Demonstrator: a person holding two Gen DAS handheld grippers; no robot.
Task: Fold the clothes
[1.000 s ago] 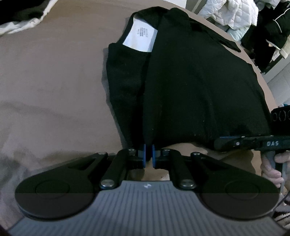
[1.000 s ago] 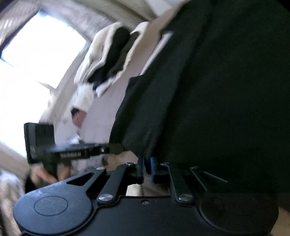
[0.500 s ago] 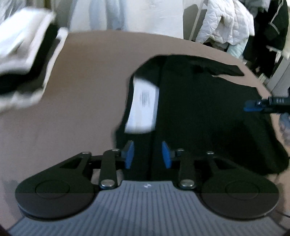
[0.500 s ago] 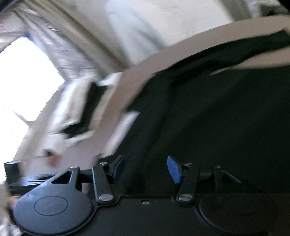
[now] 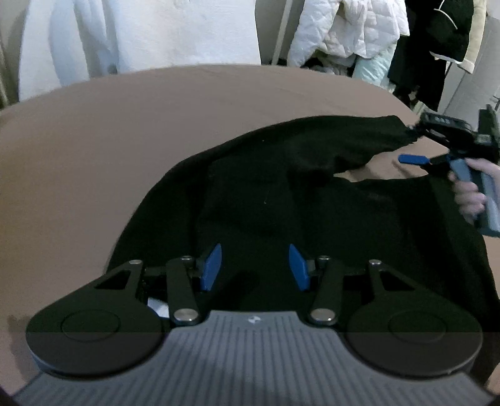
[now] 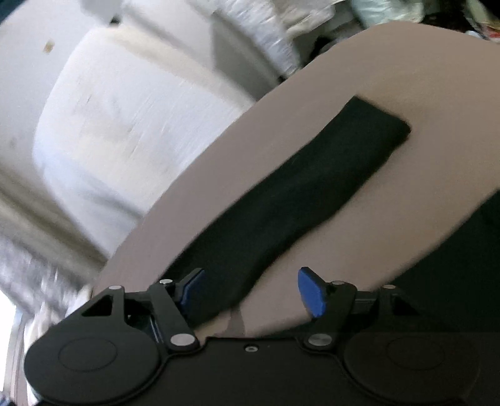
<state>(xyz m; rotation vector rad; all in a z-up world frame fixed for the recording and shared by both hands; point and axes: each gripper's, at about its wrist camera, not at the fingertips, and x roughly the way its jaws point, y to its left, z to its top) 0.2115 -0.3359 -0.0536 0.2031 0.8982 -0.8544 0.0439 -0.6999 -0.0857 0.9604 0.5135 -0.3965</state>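
Observation:
A black garment [image 5: 281, 200] lies partly folded on the brown bed sheet [image 5: 125, 118]. One black sleeve [image 5: 359, 140] sticks out to the far right; it also shows in the right wrist view [image 6: 297, 193] lying flat on the sheet. My left gripper [image 5: 254, 265] is open and empty, low over the garment's near edge. My right gripper [image 6: 250, 292] is open and empty above the base of the sleeve; it also shows in the left wrist view [image 5: 437, 153] beside the sleeve's end, held by a hand.
White bedding or a wall [image 5: 140, 34] rises behind the bed. A white quilted jacket [image 5: 350, 28] and dark clothes [image 5: 437, 47] hang at the far right. A small white patch [image 5: 157, 304] shows under my left gripper's linkage.
Both grippers were shut on the garment's edge, then opened and let it go. Both moved forward over the garment; the right one now faces the sleeve. The white label has passed out of sight.

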